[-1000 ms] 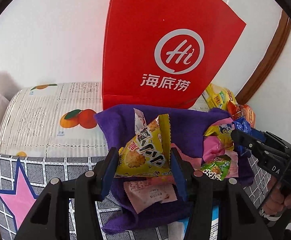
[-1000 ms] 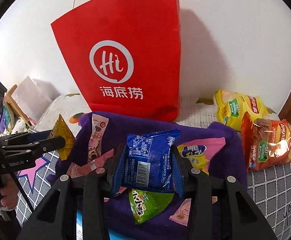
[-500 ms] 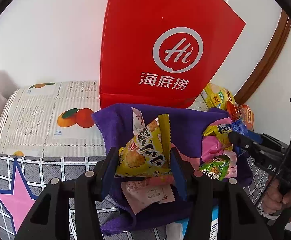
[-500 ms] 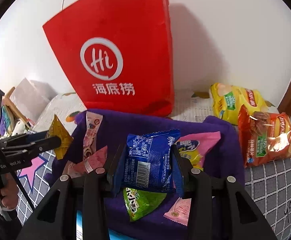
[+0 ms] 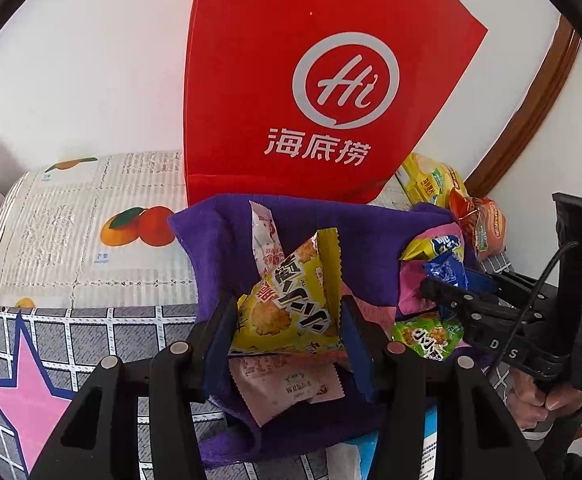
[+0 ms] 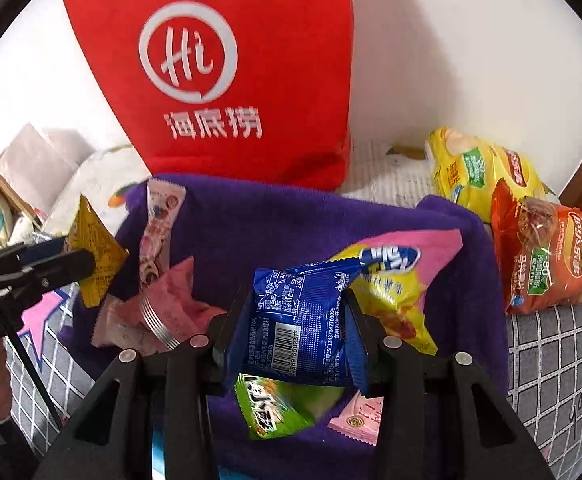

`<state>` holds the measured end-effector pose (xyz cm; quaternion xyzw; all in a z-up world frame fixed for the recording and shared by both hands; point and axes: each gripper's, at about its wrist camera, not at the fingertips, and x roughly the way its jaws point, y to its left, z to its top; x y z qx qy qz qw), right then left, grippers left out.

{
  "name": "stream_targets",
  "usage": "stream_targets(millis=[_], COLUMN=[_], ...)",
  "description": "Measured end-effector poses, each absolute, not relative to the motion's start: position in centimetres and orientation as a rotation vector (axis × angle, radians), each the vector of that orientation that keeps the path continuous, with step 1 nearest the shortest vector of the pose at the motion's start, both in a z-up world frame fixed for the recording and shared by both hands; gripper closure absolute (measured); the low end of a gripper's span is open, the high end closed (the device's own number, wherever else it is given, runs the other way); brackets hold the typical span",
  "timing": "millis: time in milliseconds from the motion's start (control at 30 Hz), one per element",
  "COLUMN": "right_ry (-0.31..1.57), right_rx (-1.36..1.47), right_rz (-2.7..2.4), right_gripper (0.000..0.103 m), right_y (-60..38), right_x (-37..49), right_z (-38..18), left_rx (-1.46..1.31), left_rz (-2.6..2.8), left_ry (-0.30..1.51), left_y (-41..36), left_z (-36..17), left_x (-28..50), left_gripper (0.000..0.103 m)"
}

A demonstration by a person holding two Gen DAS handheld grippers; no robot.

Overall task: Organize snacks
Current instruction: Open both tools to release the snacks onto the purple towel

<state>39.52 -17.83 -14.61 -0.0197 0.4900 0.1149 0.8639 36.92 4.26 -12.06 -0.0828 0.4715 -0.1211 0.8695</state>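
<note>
Tall red paper bag w/ white logo (image 6: pixel 251 80) stands at back of table, against wall. Purple towel (image 6: pixel 291 220) lies just in front of it, w/ flat pink wrapper (image 6: pixel 361 416) & green snack pack (image 6: pixel 275 408) on its front edge. Yellow chip bag (image 6: pixel 479 168) & orange chip bag (image 6: pixel 543 256) sit at table's right-back corner, orange one nearer front.

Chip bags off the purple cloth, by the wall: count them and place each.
2. The yellow chip bag lies nearest the wall, right of the red paper bag. The orange chip bag overlaps its front edge, beside the purple cloth. Others may be hidden.
</note>
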Motion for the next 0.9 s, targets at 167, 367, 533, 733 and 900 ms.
stream_targets(millis=[167, 367, 533, 733, 900], right_ry=[1.065, 1.058, 1.058, 1.013, 1.002], right_rx=[-0.058, -0.087, -0.071, -0.047, -0.028], right_rz=[0.230, 0.238, 0.233, 0.240, 0.244], right_gripper=[0.060, 0.059, 0.050, 0.045, 0.045], right_y=[-17.7, -17.5, -17.8, -18.5, -18.9], right_x=[39.8, 39.6, 39.7, 39.5, 39.4], right_z=[-15.5, -15.4, -14.8, -13.3, -12.7], left_rx=[-0.165, -0.154, -0.148, -0.142, -0.134], left_rz=[-0.251, -0.242, -0.243, -0.244, -0.245], left_ry=[0.995, 1.014, 1.020, 1.033, 1.043], left_y=[4.2, 4.2, 4.1, 3.9, 3.6], left_z=[-12.2, -12.8, -13.0, -13.5, -13.8], left_x=[36.9, 37.0, 37.1, 37.2, 37.4], left_gripper=[0.053, 0.053, 0.053, 0.053, 0.053])
